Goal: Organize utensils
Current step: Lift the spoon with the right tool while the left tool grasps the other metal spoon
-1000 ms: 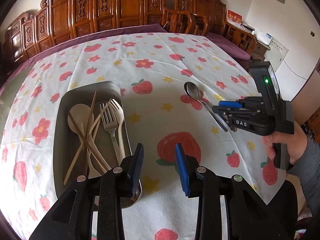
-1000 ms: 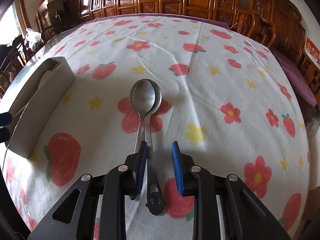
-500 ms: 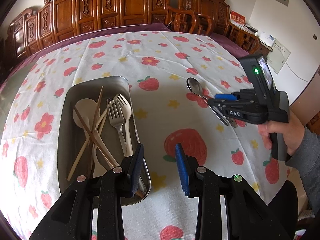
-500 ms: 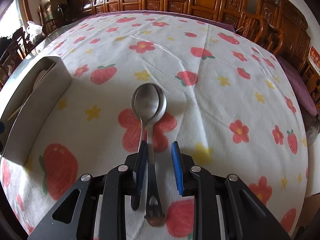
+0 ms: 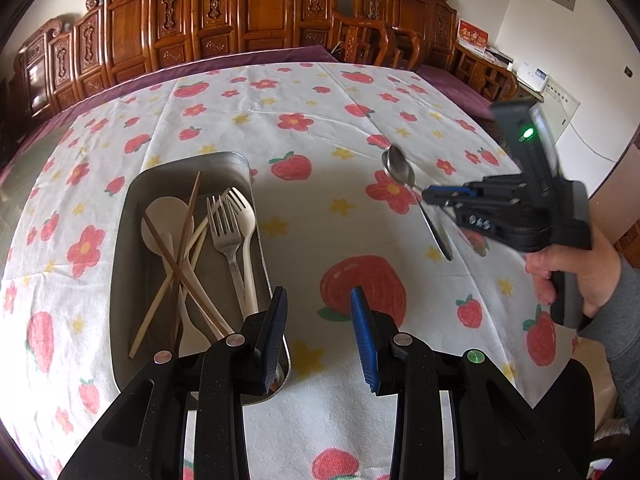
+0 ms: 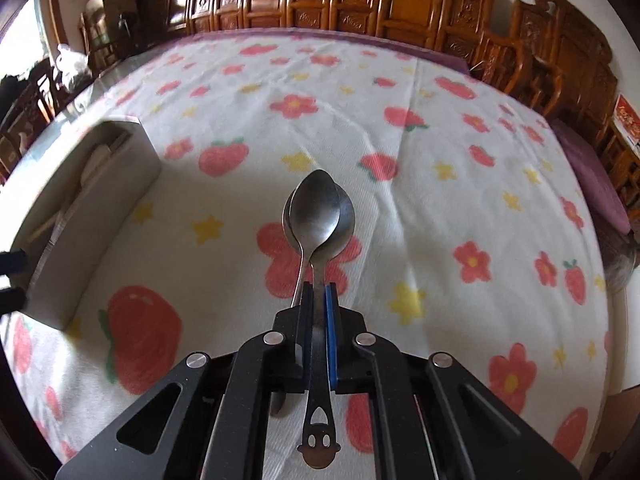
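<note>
My right gripper (image 6: 319,294) is shut on the handle of a metal spoon (image 6: 316,208) and holds it just above the tablecloth, bowl pointing away. A second metal spoon (image 6: 347,216) lies under it on the cloth. In the left wrist view the right gripper (image 5: 434,196) holds the spoon (image 5: 398,168) at the right. My left gripper (image 5: 318,336) is open and empty, over the near right corner of the metal tray (image 5: 132,216). The tray holds a metal fork (image 5: 224,228), a pale plastic fork (image 5: 246,220), a pale spoon (image 5: 164,220) and chopsticks (image 5: 186,232).
The table carries a white cloth (image 5: 304,144) with strawberries and flowers. Carved wooden chairs (image 5: 256,12) line its far side. The tray's side wall (image 6: 96,200) shows at the left in the right wrist view. The table's right edge (image 5: 560,280) is close to the hand.
My right gripper has closed on the top spoon's handle and lifted it off the cloth. My left gripper stays open by the tray.
</note>
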The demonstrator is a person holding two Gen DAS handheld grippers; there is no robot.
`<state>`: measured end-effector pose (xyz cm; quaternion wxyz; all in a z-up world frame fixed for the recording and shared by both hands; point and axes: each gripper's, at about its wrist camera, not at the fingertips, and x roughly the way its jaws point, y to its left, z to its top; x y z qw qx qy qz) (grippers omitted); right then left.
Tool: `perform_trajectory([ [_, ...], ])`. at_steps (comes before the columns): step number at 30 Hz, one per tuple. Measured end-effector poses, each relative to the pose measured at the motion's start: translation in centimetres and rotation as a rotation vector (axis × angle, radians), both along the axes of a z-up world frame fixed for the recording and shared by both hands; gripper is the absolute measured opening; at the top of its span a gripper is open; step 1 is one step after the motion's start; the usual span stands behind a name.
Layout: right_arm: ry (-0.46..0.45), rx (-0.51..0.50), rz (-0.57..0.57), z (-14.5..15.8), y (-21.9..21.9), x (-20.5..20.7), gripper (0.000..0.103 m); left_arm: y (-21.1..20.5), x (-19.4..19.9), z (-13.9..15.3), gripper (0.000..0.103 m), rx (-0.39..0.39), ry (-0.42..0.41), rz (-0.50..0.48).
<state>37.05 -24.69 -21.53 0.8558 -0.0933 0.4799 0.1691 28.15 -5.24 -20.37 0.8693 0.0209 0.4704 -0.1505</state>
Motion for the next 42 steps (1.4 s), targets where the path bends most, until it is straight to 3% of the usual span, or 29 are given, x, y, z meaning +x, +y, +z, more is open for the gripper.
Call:
perform_trajectory([
  [10, -0.066, -0.085, -0.080, 3.0, -3.8, 0.6, 0.007, -2.3, 0.4, -0.1, 0.031, -0.008, 0.000, -0.020],
  [16, -0.051, -0.082, -0.115, 2.3, -7.4, 0.1, 0.007, -4.7, 1.9, -1.1, 0.031, -0.012, 0.015, -0.032],
  [30, -0.011, -0.040, -0.144, -0.1, -13.5, -4.1, 0.007, -14.9, 7.7, -4.4, 0.031, 0.005, 0.048, -0.089],
  [42, -0.006, 0.010, -0.155, -0.8, -15.8, -5.6, 0.007, -19.3, 12.5, -6.3, 0.031, 0.084, 0.059, -0.062],
])
